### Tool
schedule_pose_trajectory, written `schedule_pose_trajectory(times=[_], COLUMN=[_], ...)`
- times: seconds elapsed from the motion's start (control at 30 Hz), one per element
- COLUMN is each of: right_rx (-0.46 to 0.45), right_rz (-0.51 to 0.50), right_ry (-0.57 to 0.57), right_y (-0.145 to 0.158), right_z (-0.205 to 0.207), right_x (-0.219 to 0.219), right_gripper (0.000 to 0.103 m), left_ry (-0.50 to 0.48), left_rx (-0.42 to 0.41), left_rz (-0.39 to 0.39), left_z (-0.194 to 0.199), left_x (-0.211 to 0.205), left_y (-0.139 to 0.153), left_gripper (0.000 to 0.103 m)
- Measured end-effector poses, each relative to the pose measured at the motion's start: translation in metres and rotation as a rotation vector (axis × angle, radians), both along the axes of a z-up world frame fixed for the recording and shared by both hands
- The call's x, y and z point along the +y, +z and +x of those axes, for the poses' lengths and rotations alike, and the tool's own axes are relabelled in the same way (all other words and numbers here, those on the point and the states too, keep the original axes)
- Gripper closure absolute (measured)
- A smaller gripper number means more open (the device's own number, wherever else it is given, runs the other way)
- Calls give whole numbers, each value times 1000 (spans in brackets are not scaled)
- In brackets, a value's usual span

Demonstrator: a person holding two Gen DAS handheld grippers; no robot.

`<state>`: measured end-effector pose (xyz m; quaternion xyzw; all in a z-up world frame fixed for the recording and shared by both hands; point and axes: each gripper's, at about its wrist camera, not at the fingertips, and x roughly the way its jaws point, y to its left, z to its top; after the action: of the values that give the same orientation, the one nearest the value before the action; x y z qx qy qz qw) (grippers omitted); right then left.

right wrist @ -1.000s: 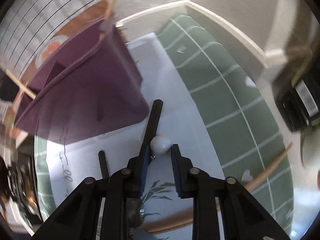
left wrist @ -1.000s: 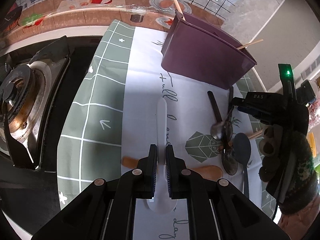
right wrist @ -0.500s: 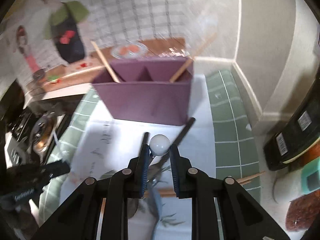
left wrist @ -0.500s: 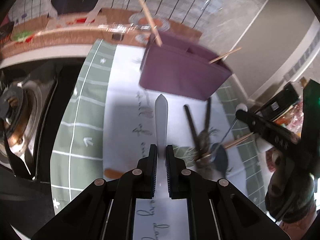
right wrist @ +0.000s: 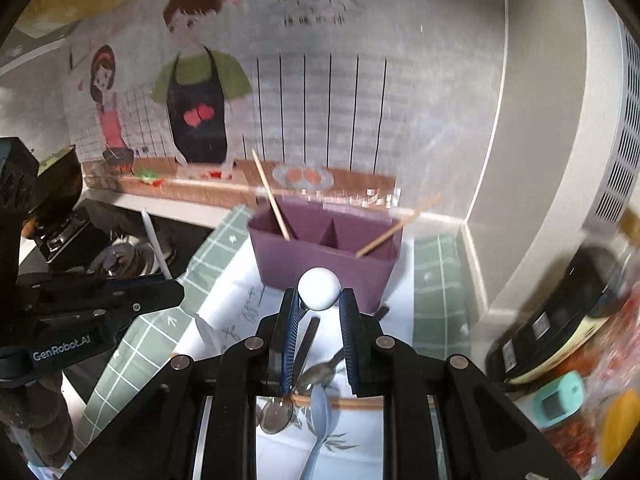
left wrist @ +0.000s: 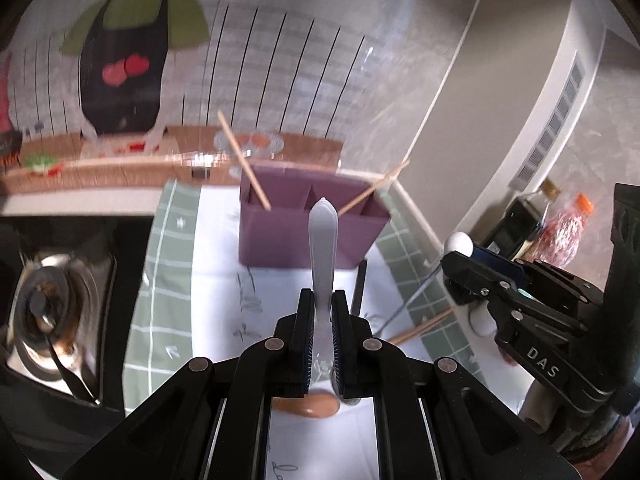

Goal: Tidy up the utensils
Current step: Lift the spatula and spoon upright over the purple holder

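Holding a pale translucent utensil handle (left wrist: 323,240) clamped tight between its jaws, the left tool (left wrist: 323,312) has it pointing straight ahead at the purple organizer box (left wrist: 308,236), which sits at the back of the tabletop on a green-and-white mat (left wrist: 168,300). That box has dividers and already has a wooden chopstick (left wrist: 244,160) leaning in the left compartment and another (left wrist: 372,188) sticking out on the right. Over on the other side, the right tool (right wrist: 319,312) is gripping a thin utensil with a white ball end (right wrist: 319,289), ball poking up just above the fingertips, lined up in front of the same box. Under it on the mat there's a pile: a metal spoon (right wrist: 276,414), a light blue spoon (right wrist: 318,420) and a loose chopstick (right wrist: 340,402) lying across. A brown wooden spoon bowl (left wrist: 308,406) shows under the left tool, and a gas burner (left wrist: 44,308) sits off left.
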<state>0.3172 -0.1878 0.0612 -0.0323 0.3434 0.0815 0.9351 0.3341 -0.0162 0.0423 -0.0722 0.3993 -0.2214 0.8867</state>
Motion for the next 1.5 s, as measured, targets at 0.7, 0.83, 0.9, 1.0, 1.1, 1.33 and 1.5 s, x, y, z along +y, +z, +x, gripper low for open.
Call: schedule_pose_trajectory(times=[0.7, 0.83, 0.9, 1.0, 1.1, 1.33, 1.5], right_rx=[-328, -369, -373, -358, -326, -190, -92], right_rz=[-138, -171, -174, -164, -158, -124, -121], right_ry=[-31, -64, -79, -92, -88, -61, -43], right_y=[161, 183, 188, 187, 172, 102, 47], right_z=[8, 21, 30, 47, 66, 118, 148], right_x=[1, -6, -11, -21, -27, -36, -38], right_gripper=[84, 84, 84, 84, 84, 84, 84], left_ry=[-30, -32, -32, -25, -21, -39, -76], left_rx=[-366, -413, -417, -399, -362, -210, -104], left_rz=[52, 56, 60, 59, 55, 61, 86], left_z=[25, 38, 48, 67, 87, 143, 172], left_x=[-13, -20, -24, -28, -30, -40, -50], left_y=[157, 175, 176, 171, 156, 88, 32], left_gripper=[94, 94, 94, 94, 94, 94, 94])
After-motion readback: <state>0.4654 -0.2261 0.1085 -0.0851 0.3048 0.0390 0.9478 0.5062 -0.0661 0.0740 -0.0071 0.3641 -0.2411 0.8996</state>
